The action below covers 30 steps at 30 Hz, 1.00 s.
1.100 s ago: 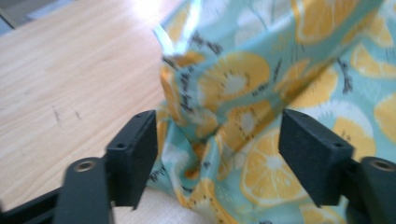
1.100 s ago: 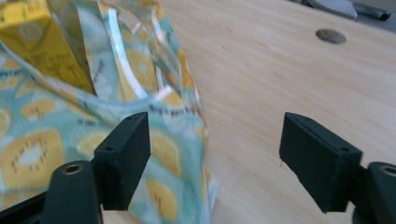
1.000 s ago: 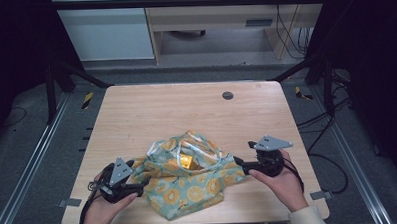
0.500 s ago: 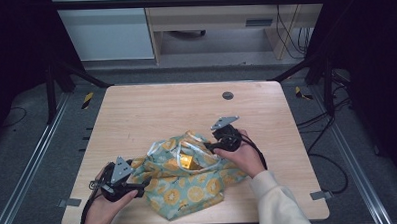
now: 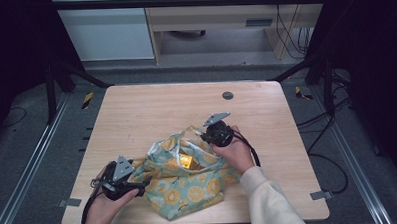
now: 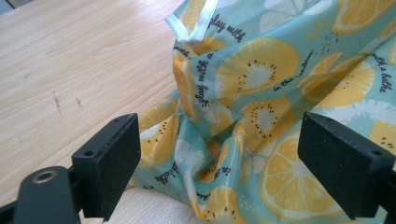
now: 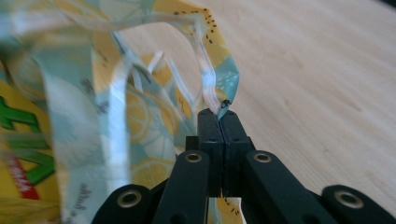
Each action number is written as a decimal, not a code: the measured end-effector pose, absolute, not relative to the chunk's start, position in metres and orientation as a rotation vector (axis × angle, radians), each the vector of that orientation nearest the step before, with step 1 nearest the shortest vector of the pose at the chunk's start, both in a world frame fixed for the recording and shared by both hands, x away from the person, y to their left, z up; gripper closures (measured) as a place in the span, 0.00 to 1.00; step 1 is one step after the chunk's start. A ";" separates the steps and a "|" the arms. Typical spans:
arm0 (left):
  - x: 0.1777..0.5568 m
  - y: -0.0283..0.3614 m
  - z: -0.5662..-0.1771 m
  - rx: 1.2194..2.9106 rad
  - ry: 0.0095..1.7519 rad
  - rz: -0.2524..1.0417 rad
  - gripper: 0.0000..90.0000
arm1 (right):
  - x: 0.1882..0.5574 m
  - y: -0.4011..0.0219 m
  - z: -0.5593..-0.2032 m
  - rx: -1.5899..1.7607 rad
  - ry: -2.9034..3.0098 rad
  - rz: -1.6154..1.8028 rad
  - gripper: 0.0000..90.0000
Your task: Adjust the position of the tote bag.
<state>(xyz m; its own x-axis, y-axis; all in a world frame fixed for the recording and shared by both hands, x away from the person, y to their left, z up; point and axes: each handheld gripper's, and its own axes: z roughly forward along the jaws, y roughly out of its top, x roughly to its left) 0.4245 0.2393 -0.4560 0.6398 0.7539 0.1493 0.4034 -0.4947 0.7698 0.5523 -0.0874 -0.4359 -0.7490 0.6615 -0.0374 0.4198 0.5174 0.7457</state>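
Wooden counter [image 5: 136, 119], pale grain, rounded corners. A small dark round fitting [image 5: 228, 95] is set into it near the far edge.

Fabric bag [image 5: 189, 180]: teal cloth printed with yellow citrus slices and lines of script. It lies crumpled on the near half of the counter, roughly central, mouth open toward the far side. White-edged handle straps [image 5: 180, 145] loop up at the mouth. Inside the opening sits a yellow item [image 5: 187, 161]; the right claw view shows green and red print on it, blurred, not readable.

Left claw [image 6: 219, 158]: held low at the bag's near-left corner by the left hand [image 5: 102, 210]. Its 2 jaws stand wide apart, with rumpled cloth lying between them. Neither jaw is pressing on the fabric as far as the left claw view shows. Its grey 3-cornered plate [image 5: 122, 167] faces up.

Right claw [image 7: 219, 114]: held by the right hand [image 5: 235, 153], in a pale sleeve [image 5: 269, 199], at the far-right side of the bag's mouth. Its jaws are pressed together, pinching a thin edge of the bag's rim or strap at the very tips. The pinched cloth rises from the tips in a narrow fold. From above, this claw [image 5: 203, 135] points toward the left across the bag's mouth.

Dark floor and metal frame rails surround the counter.
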 end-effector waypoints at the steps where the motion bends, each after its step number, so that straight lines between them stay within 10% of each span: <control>1: 0.424 0.239 -0.455 2.133 0.895 0.628 0.15 | 0.549 -0.089 -0.431 0.903 2.424 1.100 1.00; 30: 0.458 0.180 -0.391 2.070 0.755 0.488 0.25 | 0.468 -0.091 -0.390 0.673 2.387 1.310 1.00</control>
<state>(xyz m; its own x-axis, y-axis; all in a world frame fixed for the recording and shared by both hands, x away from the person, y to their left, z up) 0.4583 0.1798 -0.3910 0.7408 0.6686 0.0650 0.3337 -0.4503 0.8282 0.4678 -0.0915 -0.3901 -0.8321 0.5510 -0.0634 0.2425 0.4643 0.8518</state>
